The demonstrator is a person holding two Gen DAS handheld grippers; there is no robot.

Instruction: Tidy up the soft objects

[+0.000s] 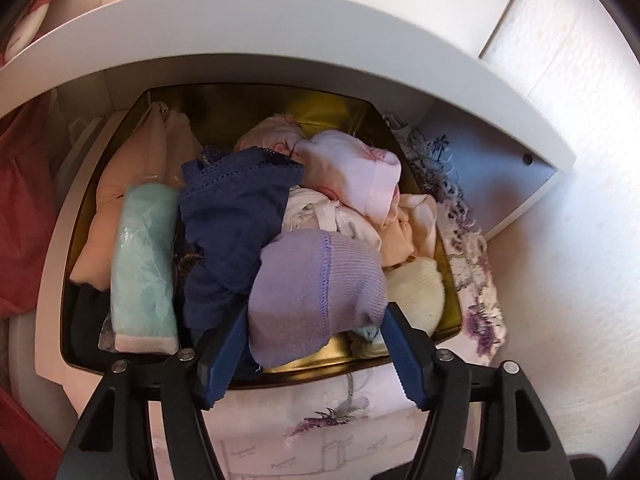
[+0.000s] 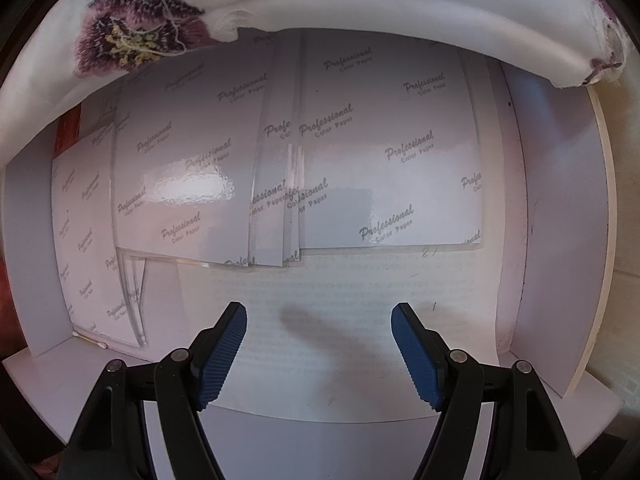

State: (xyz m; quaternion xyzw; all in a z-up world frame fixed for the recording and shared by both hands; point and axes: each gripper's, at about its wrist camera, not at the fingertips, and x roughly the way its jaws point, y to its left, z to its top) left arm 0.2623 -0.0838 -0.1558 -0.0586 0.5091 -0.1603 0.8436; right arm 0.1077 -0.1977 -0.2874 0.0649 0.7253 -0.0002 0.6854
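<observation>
A gold-lined box [image 1: 224,98] in a white shelf niche is packed with soft garments: a peach fold [image 1: 120,196], a mint bundle in clear wrap [image 1: 144,256], navy lace underwear [image 1: 236,216], pink and white pieces [image 1: 356,172] and a cream item [image 1: 416,292]. A lilac knitted sock [image 1: 316,296] lies on top at the front, drooping over the box's near rim. My left gripper [image 1: 314,332] stands wide around the sock, with a sliver of space at the left pad [image 1: 224,356]. My right gripper [image 2: 319,332] points down, open, with nothing between its fingers.
A white shelf board [image 1: 280,24] overhangs the box. A lace cloth with purple flowers [image 1: 472,248] lies under the box and hangs over the shelf edge [image 2: 132,36]. Below it, glossy photo paper sheets [image 2: 384,140] and a printed page [image 2: 352,304] cover a white compartment. Red fabric [image 1: 24,208] sits left.
</observation>
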